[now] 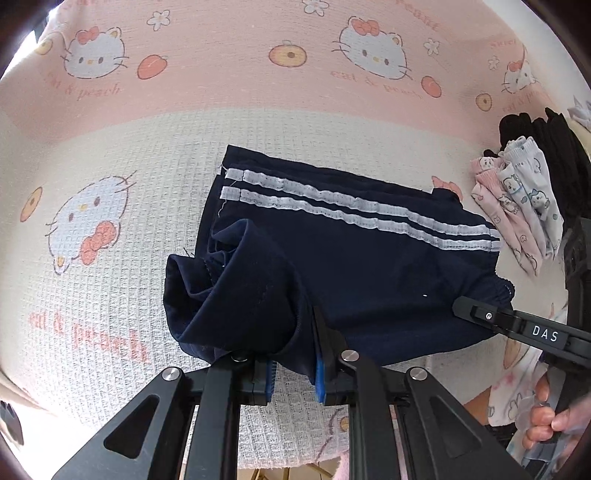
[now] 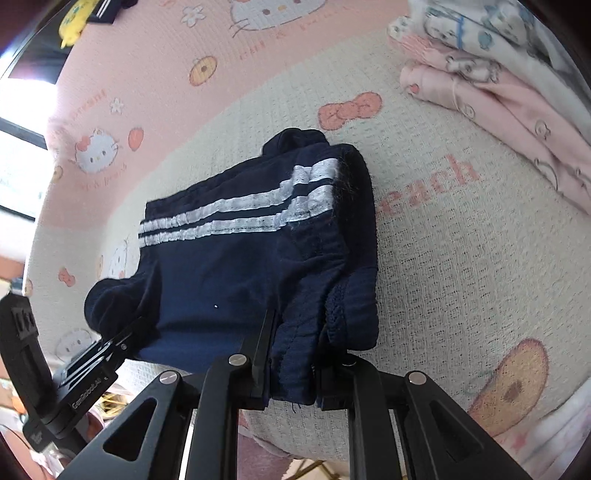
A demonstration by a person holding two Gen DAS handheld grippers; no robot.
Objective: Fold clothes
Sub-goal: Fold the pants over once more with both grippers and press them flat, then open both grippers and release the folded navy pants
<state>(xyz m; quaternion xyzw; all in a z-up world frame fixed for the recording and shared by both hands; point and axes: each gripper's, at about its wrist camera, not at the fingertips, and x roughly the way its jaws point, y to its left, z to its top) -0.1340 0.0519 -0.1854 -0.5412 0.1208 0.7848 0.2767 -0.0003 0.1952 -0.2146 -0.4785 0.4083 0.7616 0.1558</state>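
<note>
Navy shorts (image 1: pixel 351 258) with two white stripes lie folded on a cat-print blanket (image 1: pixel 122 280). My left gripper (image 1: pixel 293 363) is at the shorts' near left corner, shut on a bunched fold; its blue pads (image 1: pixel 320 380) show below the cloth. My right gripper (image 1: pixel 465 308) reaches in from the right at the waistband edge. In the right wrist view the shorts (image 2: pixel 240 266) fill the middle, and my right gripper (image 2: pixel 295 373) is shut on the thick near edge, which fills the gap between its fingers. The left gripper (image 2: pixel 118 343) holds the far left corner there.
Folded pink and white printed clothes (image 1: pixel 517 206) (image 2: pixel 480 81) are stacked at the right, with dark garments (image 1: pixel 546 140) behind them. A person's hand (image 1: pixel 554 421) holds the right gripper's handle. The blanket's near edge (image 2: pixel 288 454) drops off just below the grippers. A yellow toy (image 2: pixel 75 18) lies far left.
</note>
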